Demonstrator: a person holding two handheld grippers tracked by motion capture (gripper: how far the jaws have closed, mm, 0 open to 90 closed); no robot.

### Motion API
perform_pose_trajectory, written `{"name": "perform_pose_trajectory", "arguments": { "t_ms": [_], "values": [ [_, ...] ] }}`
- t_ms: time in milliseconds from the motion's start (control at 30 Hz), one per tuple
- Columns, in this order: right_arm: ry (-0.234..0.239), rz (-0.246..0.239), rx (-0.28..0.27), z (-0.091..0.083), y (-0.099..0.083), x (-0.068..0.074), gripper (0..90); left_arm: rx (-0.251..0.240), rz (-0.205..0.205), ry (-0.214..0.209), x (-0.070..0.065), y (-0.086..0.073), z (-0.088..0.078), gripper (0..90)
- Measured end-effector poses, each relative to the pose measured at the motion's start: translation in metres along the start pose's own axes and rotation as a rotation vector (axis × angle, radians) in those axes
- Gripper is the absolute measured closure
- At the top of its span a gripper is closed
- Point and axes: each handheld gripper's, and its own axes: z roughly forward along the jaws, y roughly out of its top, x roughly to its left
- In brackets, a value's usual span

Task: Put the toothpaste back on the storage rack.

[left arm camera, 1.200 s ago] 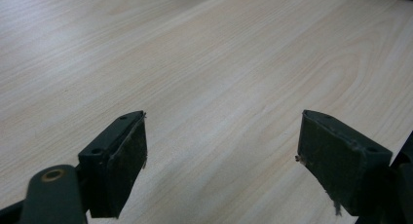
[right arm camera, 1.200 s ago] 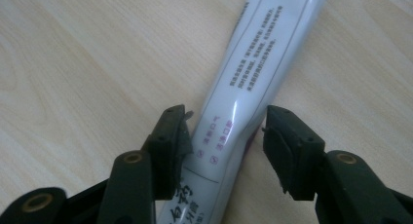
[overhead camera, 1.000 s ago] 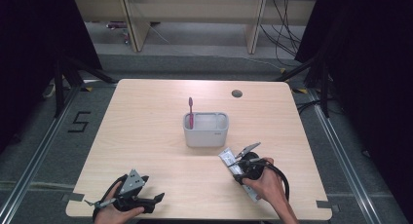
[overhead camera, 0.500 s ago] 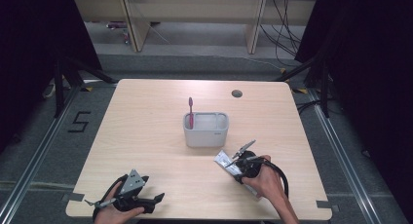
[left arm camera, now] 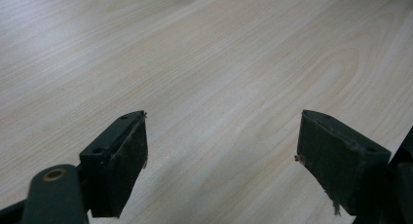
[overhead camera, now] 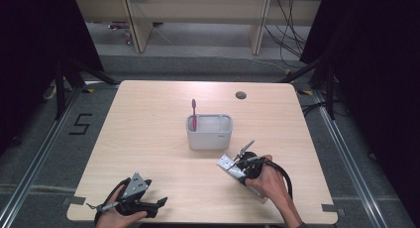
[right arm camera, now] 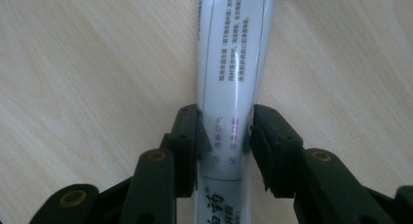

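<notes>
A white toothpaste tube (right arm camera: 234, 63) with small printed text runs up between the jaws of my right gripper (right arm camera: 225, 139), which is shut on it near its lower part. In the high view the right gripper (overhead camera: 241, 164) holds the tube (overhead camera: 226, 163) just above the table, in front and to the right of a grey holder (overhead camera: 209, 132). A pink toothbrush (overhead camera: 193, 114) stands upright in the holder's left compartment. My left gripper (overhead camera: 153, 204) rests near the table's front left edge; its jaws (left arm camera: 221, 160) stand wide open over bare wood.
The wooden table (overhead camera: 148, 124) has a round cable hole (overhead camera: 241, 95) at the back right. Black tape marks sit at the front corners. Shelving legs and cables lie on the floor behind the table.
My right gripper with the tube has shifted slightly left and toward the holder. The left gripper has stayed in place.
</notes>
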Motion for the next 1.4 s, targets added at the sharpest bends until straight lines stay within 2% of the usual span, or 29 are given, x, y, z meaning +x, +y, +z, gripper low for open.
{"name": "perform_pose_trajectory", "arguments": {
  "t_ms": [33, 200, 267, 500, 533, 567, 600, 633, 667, 767, 800, 833, 900, 967, 1000, 1033, 1167, 1300, 1400],
  "values": [
    [-0.001, 0.015, 0.005, 0.0, 0.0, 0.001, 63.9, 0.0, 0.0, -0.001, 0.0, 0.0, 0.0, 18.2],
    [0.003, -0.009, 0.019, 0.001, 0.002, 0.0, 63.1, 0.001, 0.002, -0.001, 0.0, 0.0, 0.0, 18.2],
    [0.002, 0.001, 0.026, 0.002, 0.003, 0.001, 63.0, 0.01, 0.004, 0.0, 0.0, 0.0, 0.0, 18.2],
    [-0.001, -0.018, 0.036, 0.003, 0.003, 0.0, 62.7, 0.012, 0.003, 0.004, -0.001, 0.001, -0.001, 18.2],
    [0.0, -0.017, 0.038, 0.004, 0.004, 0.0, 62.6, 0.02, 0.015, 0.002, 0.0, 0.0, -0.001, 18.2],
    [-0.004, -0.02, 0.043, 0.004, 0.004, 0.0, 62.6, 0.016, 0.016, -0.003, 0.001, 0.0, -0.001, 18.2],
    [-0.008, -0.05, 0.04, 0.006, 0.004, -0.002, 62.5, 0.019, 0.012, -0.001, 0.0, 0.0, -0.001, 18.2],
    [-0.007, -0.024, 0.054, 0.005, 0.004, 0.001, 62.4, 0.02, 0.013, 0.005, 0.0, 0.0, -0.001, 18.2],
    [-0.007, -0.035, 0.059, 0.006, 0.005, 0.001, 62.3, 0.024, 0.016, 0.004, 0.0, 0.001, -0.002, 18.3],
    [-0.007, -0.026, 0.072, 0.007, 0.006, 0.0, 61.8, 0.022, 0.016, 0.008, 0.0, 0.001, -0.002, 18.3],
    [-0.001, -0.041, 0.073, 0.008, 0.006, 0.0, 61.7, 0.024, 0.018, 0.006, 0.0, 0.001, -0.002, 18.3],
    [0.003, -0.029, 0.079, 0.008, 0.006, 0.0, 61.7, 0.026, 0.02, 0.004, 0.0, 0.001, -0.002, 18.3],
    [0.011, -0.045, 0.084, 0.008, 0.008, -0.002, 61.8, 0.025, 0.018, 0.003, 0.0, 0.001, -0.002, 18.3],
    [0.009, -0.026, 0.096, 0.008, 0.008, -0.001, 62.2, 0.022, 0.017, 0.002, -0.001, 0.001, -0.001, 18.3],
    [-0.007, -0.065, 0.107, 0.009, 0.008, -0.004, 62.7, 0.022, 0.017, 0.001, 0.0, 0.001, -0.002, 18.3],
    [-0.011, -0.084, 0.11, 0.009, 0.009, -0.005, 63.3, 0.024, 0.018, 0.002, 0.0, 0.001, -0.002, 18.3],
    [-0.005, -0.082, 0.095, 0.007, 0.009, -0.004, 66.2, 0.023, 0.017, 0.003, 0.0, 0.001, -0.001, 18.4],
    [-0.012, -0.068, 0.117, 0.007, 0.011, -0.002, 67.0, 0.022, 0.015, 0.0, -0.001, 0.001, -0.001, 18.6],
    [0.007, -0.079, 0.151, 0.006, 0.014, -0.002, 67.1, 0.022, 0.016, 0.003, 0.0, 0.0, -0.001, 18.8]
  ]
}}
